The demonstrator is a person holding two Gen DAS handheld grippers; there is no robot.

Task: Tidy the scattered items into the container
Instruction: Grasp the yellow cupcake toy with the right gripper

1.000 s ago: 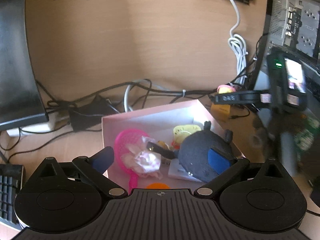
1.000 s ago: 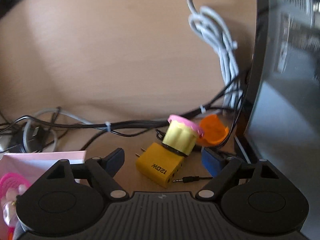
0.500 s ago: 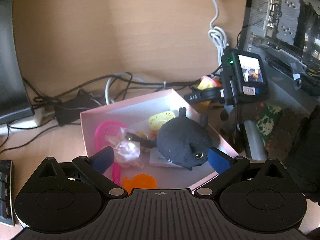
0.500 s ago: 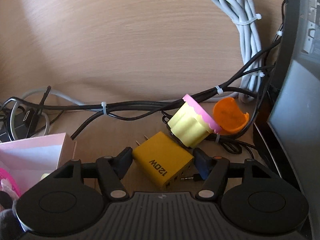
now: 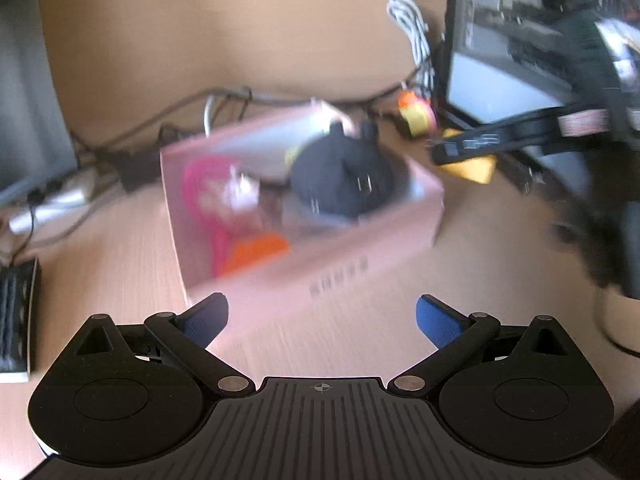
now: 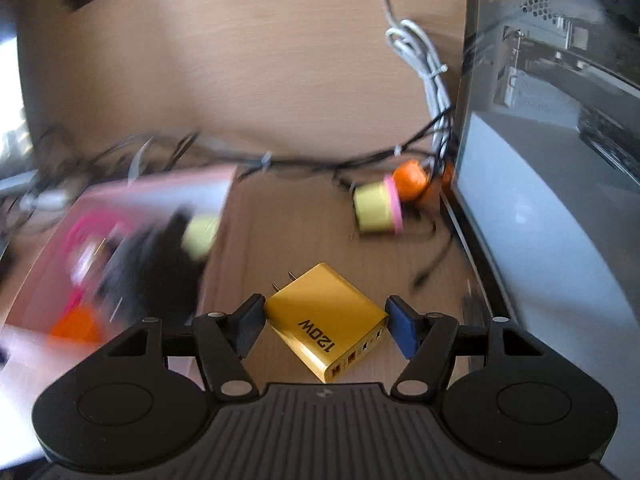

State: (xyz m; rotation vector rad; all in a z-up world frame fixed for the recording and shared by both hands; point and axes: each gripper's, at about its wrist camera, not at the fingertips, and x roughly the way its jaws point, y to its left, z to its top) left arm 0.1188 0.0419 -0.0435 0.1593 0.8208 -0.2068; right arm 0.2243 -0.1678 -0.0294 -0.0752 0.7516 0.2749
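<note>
**Charger clamped, box close by**

The right gripper (image 6: 325, 322) has its two fingers pressed against opposite sides of the flat yellow metallic wall charger (image 6: 326, 326) w/ "120W" printed on it (prongs pointing away from the camera); the charger looks lifted off the wooden desk (image 6: 224, 80), though blur makes that hard to confirm. The open pink cardboard box (image 5: 320, 268) sits just left of the charger, holding a black plush toy (image 5: 344, 178), a pink net scoop (image 5: 200, 188) and an orange piece (image 5: 256, 254). Beyond the charger, a yellow toy cupcake w/ pink rim (image 6: 376, 208) lies on its side, touching an orange plastic shell (image 6: 410, 180). The left gripper (image 5: 320, 318) hovers in front of the box, fingers spread wide, nothing between them.
</note>
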